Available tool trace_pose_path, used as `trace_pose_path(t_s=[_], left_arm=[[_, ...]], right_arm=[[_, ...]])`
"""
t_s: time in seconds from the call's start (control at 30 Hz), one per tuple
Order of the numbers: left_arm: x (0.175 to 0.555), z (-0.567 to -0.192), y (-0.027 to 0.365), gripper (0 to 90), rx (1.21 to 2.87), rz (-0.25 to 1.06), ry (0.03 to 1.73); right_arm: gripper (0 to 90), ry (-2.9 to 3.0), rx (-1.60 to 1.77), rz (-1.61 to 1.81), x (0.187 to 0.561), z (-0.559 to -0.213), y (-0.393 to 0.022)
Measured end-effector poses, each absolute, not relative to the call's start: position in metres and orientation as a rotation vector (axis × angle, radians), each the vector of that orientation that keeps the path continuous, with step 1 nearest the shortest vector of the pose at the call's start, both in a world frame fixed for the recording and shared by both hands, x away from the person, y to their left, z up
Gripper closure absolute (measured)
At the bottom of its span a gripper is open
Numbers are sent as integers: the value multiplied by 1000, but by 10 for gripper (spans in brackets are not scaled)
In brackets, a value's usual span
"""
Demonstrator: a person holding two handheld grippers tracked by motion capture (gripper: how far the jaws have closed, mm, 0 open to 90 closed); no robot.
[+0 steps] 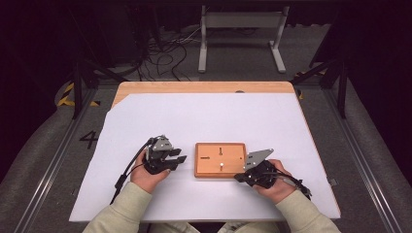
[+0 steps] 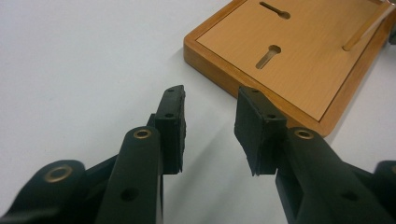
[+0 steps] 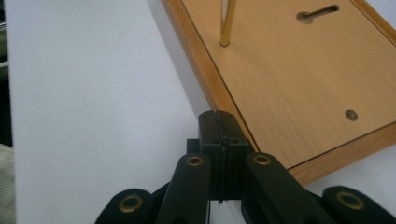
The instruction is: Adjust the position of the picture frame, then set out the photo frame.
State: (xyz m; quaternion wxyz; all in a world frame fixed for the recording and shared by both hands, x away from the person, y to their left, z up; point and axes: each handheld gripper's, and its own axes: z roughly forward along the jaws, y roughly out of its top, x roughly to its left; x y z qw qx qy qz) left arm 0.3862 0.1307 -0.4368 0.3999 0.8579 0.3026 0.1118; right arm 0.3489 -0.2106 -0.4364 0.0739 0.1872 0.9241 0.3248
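On the white sheet covering the desk (image 1: 145, 199), we find a shallow wooden tray (image 1: 220, 173) lying flat between the 2 hand-held grippers. Much of it is cut off in both gripper views: the left gripper view takes in 1 corner and 2 keyhole slots (image 2: 268, 56), the right gripper view a long edge, 1 slot and a small round metal spot whose nature we cannot make out. A thin brass-coloured pin (image 3: 227, 23) stands in the tray's floor, its top cropped by the frame; in the high view it reads as a pale dot. The left hand-held gripper (image 1: 179, 158) rests just beside the tray's left edge, its jaws apart with nothing between them, pointed toward the near corner. The right hand-held gripper (image 1: 239, 177) sits at the tray's near right corner, jaws pressed together on nothing, tips at the rim; whether they touch it we cannot tell.
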Motion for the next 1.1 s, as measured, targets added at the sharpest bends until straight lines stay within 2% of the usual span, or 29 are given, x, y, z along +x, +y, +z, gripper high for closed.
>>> trace_pose_path(t_s=[0.17, 0.5, 1.1], left_arm=[[386, -436, 131, 628, 2164, 282, 770], [384, -431, 133, 587, 2134, 274, 770], [369, -419, 112, 555, 2126, 233, 659]], right_arm=[[900, 2768, 567, 993, 349, -436, -212], [776, 2659, 578, 1129, 350, -418, -221], [722, 2531, 687, 1195, 354, -402, -242]])
